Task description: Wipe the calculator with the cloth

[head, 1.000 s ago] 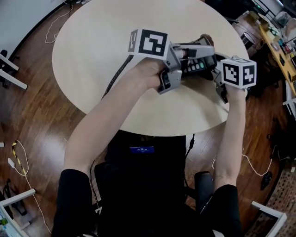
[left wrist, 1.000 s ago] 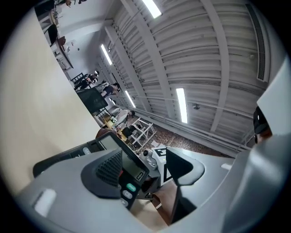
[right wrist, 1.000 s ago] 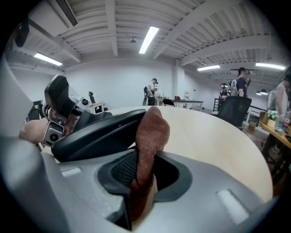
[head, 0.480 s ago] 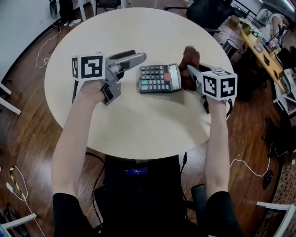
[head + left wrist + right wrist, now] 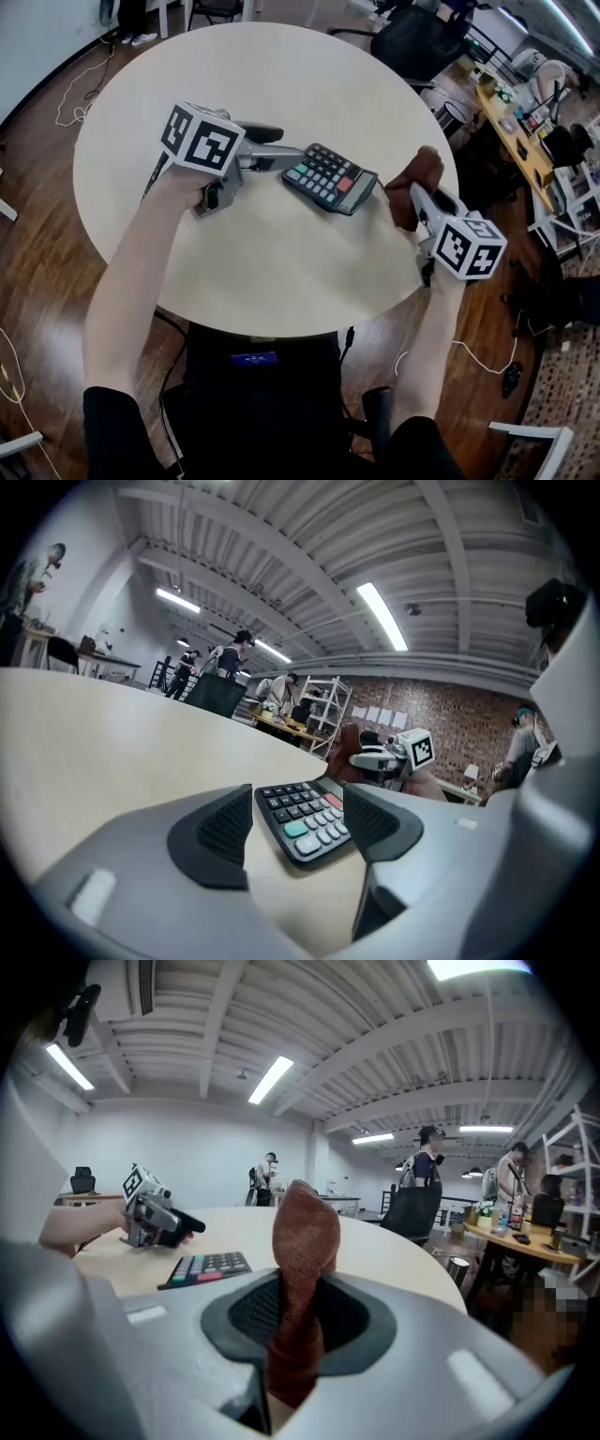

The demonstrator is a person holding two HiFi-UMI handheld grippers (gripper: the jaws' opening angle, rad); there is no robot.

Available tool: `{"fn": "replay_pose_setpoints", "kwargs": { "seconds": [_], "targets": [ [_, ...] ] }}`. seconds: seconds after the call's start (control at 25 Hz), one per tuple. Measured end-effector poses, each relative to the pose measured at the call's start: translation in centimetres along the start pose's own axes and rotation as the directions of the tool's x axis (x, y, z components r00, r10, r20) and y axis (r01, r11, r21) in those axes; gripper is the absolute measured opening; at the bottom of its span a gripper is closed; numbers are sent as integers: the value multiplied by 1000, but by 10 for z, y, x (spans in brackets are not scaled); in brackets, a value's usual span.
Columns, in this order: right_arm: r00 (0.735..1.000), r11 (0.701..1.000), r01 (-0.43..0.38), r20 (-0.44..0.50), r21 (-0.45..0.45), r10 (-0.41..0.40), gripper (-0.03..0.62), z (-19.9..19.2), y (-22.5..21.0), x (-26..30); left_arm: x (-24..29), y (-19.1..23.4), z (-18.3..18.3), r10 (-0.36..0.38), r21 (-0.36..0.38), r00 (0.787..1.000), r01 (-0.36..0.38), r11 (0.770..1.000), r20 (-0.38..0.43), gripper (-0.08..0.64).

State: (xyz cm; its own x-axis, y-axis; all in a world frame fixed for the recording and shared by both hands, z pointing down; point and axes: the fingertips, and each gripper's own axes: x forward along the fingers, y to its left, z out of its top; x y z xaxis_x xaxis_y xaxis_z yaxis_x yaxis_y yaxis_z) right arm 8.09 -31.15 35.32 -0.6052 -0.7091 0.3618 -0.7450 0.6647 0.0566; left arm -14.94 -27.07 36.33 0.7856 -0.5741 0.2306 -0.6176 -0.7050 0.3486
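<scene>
**Holding Cloth Beside Calculator: 2 Tools, 1 Round Desk**

Item 1, desk [image 5: 281, 253]: round, cream-topped, on a dark wood floor [image 5: 56, 309]. The person sat at its near edge with both forearms reaching over it.

Item 2, calculator [image 5: 330, 178]: dark body, grey keys with 1 red and a few teal ones. It lay flat on the desk, turned diagonally, roughly midway between the 2 tools.

Item 3, left tool [image 5: 281, 148]: held low over the desk, pointing toward the calculator's left end. Its jaws stood apart and neither pad pressed on anything. From its own camera the calculator's keyed end showed in the gap between the pads. Its marker cube [image 5: 203, 139] sat above the hand.

Item 4, right tool [image 5: 295, 1321]: jaws were clamped on the cloth [image 5: 305, 1232], a rust-brown fabric bunched and standing upright out of the grip. In the head view the cloth hung close beside the calculator's right end, above the desk near its right rim. Its marker cube [image 5: 469, 247] lay past the desk edge.
</scene>
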Motion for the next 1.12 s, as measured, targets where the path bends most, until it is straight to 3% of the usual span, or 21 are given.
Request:
{"fn": "replay_pose_setpoints", "kwargs": {
  "seconds": [0.16, 0.36, 0.48, 0.6, 0.72, 0.8, 0.96, 1.04, 1.12],
  "targets": [
    [988, 988, -122, -106, -94, 112, 86, -26, 49, 2, 11, -8, -11, -10, 85, 997, 16, 996, -72, 301],
    [980, 971, -179, -117, -156, 162, 86, -21, 70, 45, 16, -26, -26, -49, 131, 994, 62, 990, -101, 301],
    [974, 950, -217, -112, -223, 197, 86, -10, 74, 74, 15, -30, -25, -69, 118, 995, 77, 990, -73, 301],
    [981, 922, -196, -72, -333, 182, 84, 17, 77, 106, 4, -11, -13, -18, 101, 1000, 19, 995, -9, 301],
    [995, 969, -89, 20, -230, 96, 86, 43, 50, 92, -3, 21, -4, 56, 90, 998, -53, 995, -27, 301],
    [994, 984, -100, 34, -145, 106, 86, 40, 48, 55, -1, 38, 0, 63, 79, 996, -58, 995, -60, 307],
    [963, 938, -265, -107, -223, 247, 86, -8, 110, -3, 9, 54, 11, -1, 72, 997, 7, 997, -84, 324],
    [950, 916, -297, -183, -268, 254, 86, -26, 132, -4, 19, 56, 16, -35, 87, 995, 43, 995, -91, 325],
    [951, 913, -280, -219, -296, 220, 84, -32, 129, 11, 31, 52, 15, -64, 111, 989, 79, 991, -131, 325]
  ]
}}
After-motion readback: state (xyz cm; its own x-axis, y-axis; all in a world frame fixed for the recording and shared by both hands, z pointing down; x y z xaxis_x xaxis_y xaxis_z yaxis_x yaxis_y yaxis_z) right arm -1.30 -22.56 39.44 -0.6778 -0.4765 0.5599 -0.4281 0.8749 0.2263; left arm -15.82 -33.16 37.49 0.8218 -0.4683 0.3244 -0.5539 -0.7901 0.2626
